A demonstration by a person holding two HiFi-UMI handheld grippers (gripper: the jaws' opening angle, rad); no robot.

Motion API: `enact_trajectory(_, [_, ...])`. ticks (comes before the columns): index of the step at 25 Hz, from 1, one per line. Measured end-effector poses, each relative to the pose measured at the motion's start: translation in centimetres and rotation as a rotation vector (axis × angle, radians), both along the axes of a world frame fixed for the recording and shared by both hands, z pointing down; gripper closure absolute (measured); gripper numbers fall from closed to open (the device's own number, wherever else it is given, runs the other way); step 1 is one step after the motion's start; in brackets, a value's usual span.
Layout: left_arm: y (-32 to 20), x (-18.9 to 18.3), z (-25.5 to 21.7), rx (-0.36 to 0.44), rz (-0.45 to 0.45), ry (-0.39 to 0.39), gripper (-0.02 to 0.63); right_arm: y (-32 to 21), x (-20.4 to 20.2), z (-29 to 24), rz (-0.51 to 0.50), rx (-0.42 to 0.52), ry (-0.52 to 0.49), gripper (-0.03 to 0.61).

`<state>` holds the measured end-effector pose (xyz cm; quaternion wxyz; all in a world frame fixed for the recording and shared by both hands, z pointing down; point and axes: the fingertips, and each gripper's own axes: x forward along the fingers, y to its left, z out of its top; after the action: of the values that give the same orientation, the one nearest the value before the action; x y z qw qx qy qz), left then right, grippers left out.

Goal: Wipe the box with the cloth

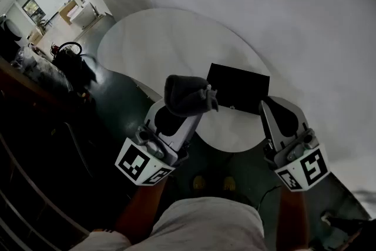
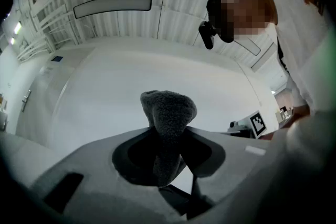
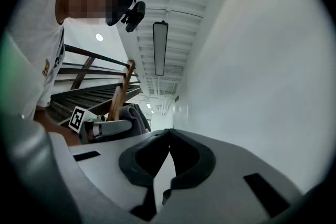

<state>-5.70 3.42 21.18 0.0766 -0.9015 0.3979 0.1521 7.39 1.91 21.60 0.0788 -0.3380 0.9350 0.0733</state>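
Observation:
A black flat box [image 1: 238, 87] lies on the round white table [image 1: 153, 44] near its front edge. My left gripper [image 1: 187, 107] is shut on a dark grey fleecy cloth [image 1: 188, 95], which bunches up above the jaws, left of the box and raised. In the left gripper view the cloth [image 2: 168, 113] stands out of the closed jaws against a white wall. My right gripper [image 1: 271, 107] hovers just right of the box's near corner, shut with nothing in it; its tips [image 3: 168, 136] meet in the right gripper view. Both grippers tilt upward.
A white wall runs behind and right of the table. Dark green floor lies below, with the person's shoes [image 1: 212, 183] near the table edge. A dark railing and cluttered items [image 1: 70, 62] sit at the left. The person's head and shirt show in both gripper views.

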Motion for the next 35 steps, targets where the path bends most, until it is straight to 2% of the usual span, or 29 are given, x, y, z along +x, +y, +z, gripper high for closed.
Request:
enact_trajectory(9, [0.1,-0.2,-0.1,0.006,-0.005,0.005,0.5,0.5,-0.2,-0.4,-0.017,0.018,0.002,0.566])
enact_trajectory(16, [0.1,-0.7,-0.1,0.012,-0.008,0.007,0.5,0.4,0.1,-0.5,0.011,0.03,0.008,0.566])
enact_trajectory(24, [-0.6,-3.5,-0.6,0.027,-0.007,0.009,0.501,-0.2,-2.0,-1.2,0.03,0.039,0.026,0.566])
enact_trajectory(35, [-1.9,-6.6,-0.1,0.034,0.032,0.003,0.501,-1.0,-3.5,-1.0,0.11,0.033,0.047,0.566])
